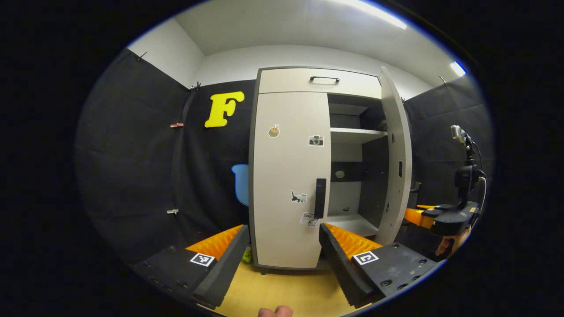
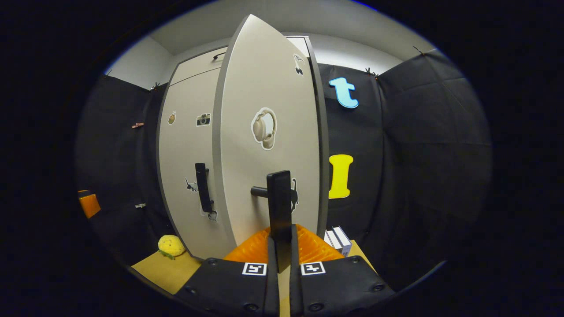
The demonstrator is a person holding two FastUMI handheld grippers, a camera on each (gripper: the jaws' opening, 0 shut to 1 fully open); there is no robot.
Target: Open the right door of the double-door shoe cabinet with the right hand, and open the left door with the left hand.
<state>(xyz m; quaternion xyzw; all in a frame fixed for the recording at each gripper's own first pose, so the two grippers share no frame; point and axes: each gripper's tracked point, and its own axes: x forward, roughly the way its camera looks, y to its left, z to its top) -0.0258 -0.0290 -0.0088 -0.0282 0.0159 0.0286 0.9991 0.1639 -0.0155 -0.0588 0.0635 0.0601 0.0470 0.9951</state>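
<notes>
The pale shoe cabinet stands ahead in the left gripper view. Its left door is closed, with a black vertical handle at its right edge. My left gripper is open, a short way in front of that door, its right finger just below the handle. The right door is swung partly open and shows shelves inside. My right gripper is shut on the right door's black handle. That gripper and the hand holding it also appear at the far right of the left gripper view.
A yellow plush toy lies on the tan floor by the cabinet's left foot. Two white boxes stand right of the cabinet. A blue chair is behind it on the left. Black cloth walls surround the booth.
</notes>
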